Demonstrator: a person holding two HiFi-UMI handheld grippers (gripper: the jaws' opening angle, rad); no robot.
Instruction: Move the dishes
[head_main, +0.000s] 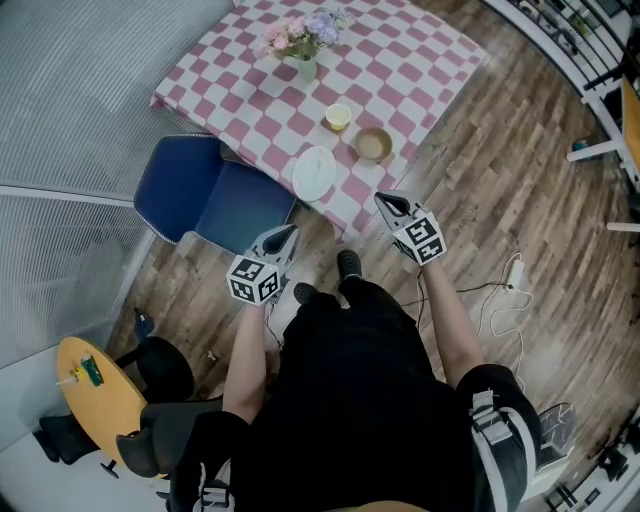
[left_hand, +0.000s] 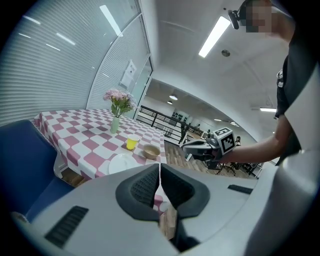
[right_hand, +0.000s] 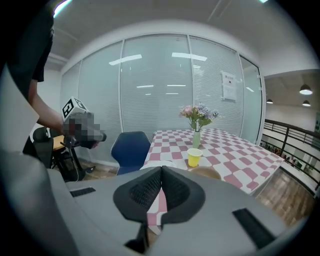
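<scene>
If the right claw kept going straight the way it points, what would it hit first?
Probably the white plate near the table edge: it shows just past the tips of the shut right claw, with the bowl off to the right. Depth is uncertain.

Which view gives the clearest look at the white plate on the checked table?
The head view: the white plate shows whole from above, near the edge of the table. The left gripper view shows it low and foreshortened; the right gripper view shows only a sliver of its rim.

Blue chair (head_main: 200, 195) beside checked table (head_main: 400, 60), flower vase (head_main: 306, 50) on it, wood floor (head_main: 500, 180) below
</scene>
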